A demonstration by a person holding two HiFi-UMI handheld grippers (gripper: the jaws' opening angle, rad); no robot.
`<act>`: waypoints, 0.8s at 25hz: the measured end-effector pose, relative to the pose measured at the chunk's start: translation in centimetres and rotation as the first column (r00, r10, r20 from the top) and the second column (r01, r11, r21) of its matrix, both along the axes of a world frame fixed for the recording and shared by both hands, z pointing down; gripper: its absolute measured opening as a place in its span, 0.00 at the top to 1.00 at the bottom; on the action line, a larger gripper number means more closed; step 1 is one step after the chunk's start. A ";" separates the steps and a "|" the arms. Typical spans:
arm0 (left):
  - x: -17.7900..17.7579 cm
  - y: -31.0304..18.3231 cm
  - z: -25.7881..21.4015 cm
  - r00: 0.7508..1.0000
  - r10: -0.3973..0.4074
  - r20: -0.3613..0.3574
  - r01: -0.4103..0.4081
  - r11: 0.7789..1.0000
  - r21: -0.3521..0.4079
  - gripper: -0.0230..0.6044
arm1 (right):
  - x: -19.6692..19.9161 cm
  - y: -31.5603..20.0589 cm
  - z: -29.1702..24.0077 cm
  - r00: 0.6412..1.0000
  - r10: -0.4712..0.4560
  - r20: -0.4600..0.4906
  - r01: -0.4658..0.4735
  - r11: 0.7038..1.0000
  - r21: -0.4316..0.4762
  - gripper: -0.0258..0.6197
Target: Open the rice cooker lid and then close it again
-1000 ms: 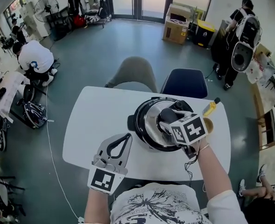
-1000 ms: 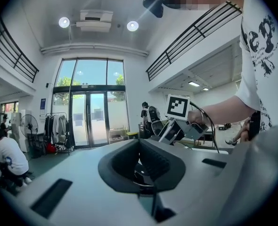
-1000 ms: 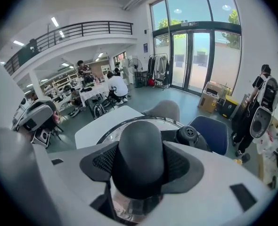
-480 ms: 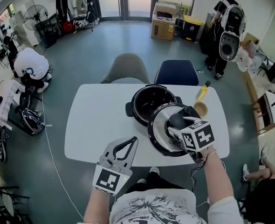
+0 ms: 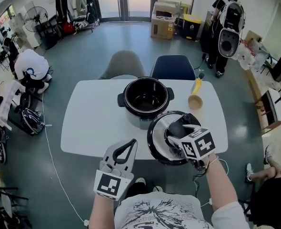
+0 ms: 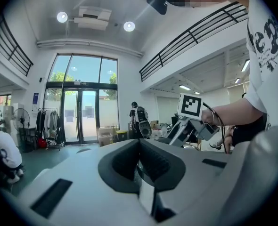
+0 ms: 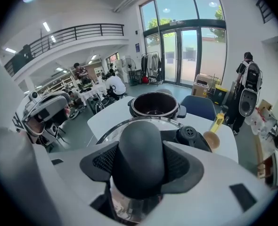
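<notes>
The right gripper (image 5: 177,129) jaws grip the lid (image 5: 155,142) by its knob, so opening seems done. The left gripper (image 5: 130,145) jaws are closed and empty. Next, set the lid on the rice cooker (image 5: 146,97) ahead.

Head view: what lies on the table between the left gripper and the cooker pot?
Only bare table lies between left gripper and cooker pot, in the head view; the lid in the right gripper is aside.

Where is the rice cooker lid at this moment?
In the head view the lid is at the right, held in the right gripper over the near edge of the table, just in front of the open cooker pot and apart from it.
</notes>
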State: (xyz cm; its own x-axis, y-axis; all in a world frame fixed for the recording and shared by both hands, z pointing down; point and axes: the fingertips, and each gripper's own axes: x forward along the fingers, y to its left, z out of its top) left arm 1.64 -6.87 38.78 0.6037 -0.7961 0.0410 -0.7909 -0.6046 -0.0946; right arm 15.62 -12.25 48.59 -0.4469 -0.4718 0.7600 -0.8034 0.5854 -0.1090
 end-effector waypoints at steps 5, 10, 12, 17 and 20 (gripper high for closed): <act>3.8 4.0 0.5 0.999 -0.025 0.041 0.025 1.000 -0.017 0.94 | 3.2 3.5 0.5 0.999 -0.039 0.000 0.039 0.999 -0.013 0.51; 5.7 5.7 -0.8 0.998 -0.032 0.050 0.031 0.999 0.024 0.94 | 4.4 4.1 -0.1 0.998 -0.068 0.005 0.068 0.998 -0.009 0.51; 6.5 5.8 -1.3 0.998 -0.050 0.038 0.049 0.998 0.029 0.94 | 5.0 4.1 -0.5 0.997 -0.080 0.007 0.080 0.997 -0.003 0.51; 6.1 4.7 -2.3 0.997 -0.079 0.018 0.079 0.996 0.039 0.94 | 4.3 2.6 -1.8 0.995 -0.101 0.013 0.101 0.995 0.019 0.51; 5.9 3.2 -1.9 0.997 -0.072 0.033 0.070 0.996 0.047 0.94 | 3.7 0.8 -2.1 0.995 -0.101 0.018 0.100 0.994 0.038 0.51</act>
State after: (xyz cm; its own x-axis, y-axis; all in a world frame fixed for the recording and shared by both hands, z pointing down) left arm 7.54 -3.66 36.91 0.5446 -0.8383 0.0234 -0.8273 -0.5416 -0.1489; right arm 19.34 -11.42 46.52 -0.5079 -0.4515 0.7336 -0.7384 0.6668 -0.1008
